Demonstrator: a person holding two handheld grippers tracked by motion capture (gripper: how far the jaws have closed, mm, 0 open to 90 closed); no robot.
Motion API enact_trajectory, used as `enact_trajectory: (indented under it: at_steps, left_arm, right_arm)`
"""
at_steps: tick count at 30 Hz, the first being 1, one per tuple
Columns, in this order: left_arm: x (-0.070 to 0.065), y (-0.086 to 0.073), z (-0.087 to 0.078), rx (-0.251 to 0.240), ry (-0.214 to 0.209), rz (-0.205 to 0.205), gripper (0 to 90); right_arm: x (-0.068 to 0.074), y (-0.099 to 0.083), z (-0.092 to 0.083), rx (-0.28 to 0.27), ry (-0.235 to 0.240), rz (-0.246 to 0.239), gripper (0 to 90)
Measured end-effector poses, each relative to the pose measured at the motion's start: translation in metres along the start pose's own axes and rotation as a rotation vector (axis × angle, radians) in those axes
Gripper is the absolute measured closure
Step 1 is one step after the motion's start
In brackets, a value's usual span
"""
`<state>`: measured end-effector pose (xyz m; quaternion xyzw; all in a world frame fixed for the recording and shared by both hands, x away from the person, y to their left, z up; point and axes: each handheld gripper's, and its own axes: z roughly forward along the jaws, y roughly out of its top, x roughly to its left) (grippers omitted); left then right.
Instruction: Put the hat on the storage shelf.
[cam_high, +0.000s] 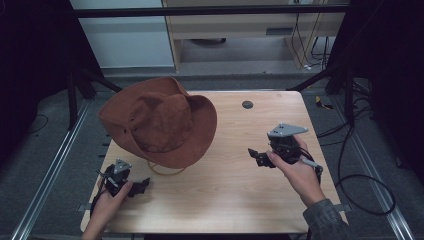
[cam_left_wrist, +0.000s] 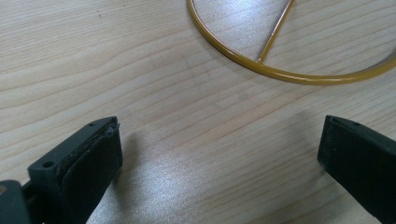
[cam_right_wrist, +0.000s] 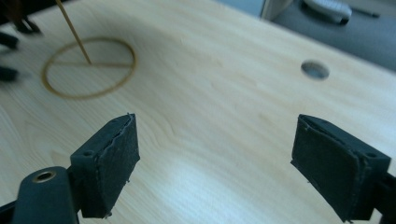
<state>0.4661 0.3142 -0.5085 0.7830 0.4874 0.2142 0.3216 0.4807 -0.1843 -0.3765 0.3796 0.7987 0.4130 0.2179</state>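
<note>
No writing, label, brand, number or sign can be read anywhere. The hat (cam_high: 159, 121) bears no legible mark, and the table (cam_high: 235, 175) shows plain wood grain.

**Rust-brown hat on pale wood**

The cowboy hat (cam_high: 159, 125) is rust brown with darker mottling on its crown. Its wire stand (cam_right_wrist: 88, 67) is mustard yellow. The table (cam_high: 240, 175) is light, grained wood. Both grippers (cam_high: 141, 186) (cam_high: 256, 156) are black with grey plates.
</note>
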Motion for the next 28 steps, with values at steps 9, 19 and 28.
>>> enact_trajectory:
  at_steps: [9,19,28]
  left_arm:
    - [0.000,0.000,0.000,0.001,0.000,0.003,0.0]
    - [0.000,0.000,0.000,0.001,-0.001,-0.002,0.0]
    - [0.000,0.000,0.000,0.002,-0.002,-0.002,0.0]
  right_arm:
    - [-0.005,-0.055,0.032,0.088,-0.024,0.045,15.4]
    - [-0.002,-0.101,0.061,0.156,-0.051,0.078,14.7]
    - [0.000,-0.114,0.072,0.143,-0.078,0.098,9.9]
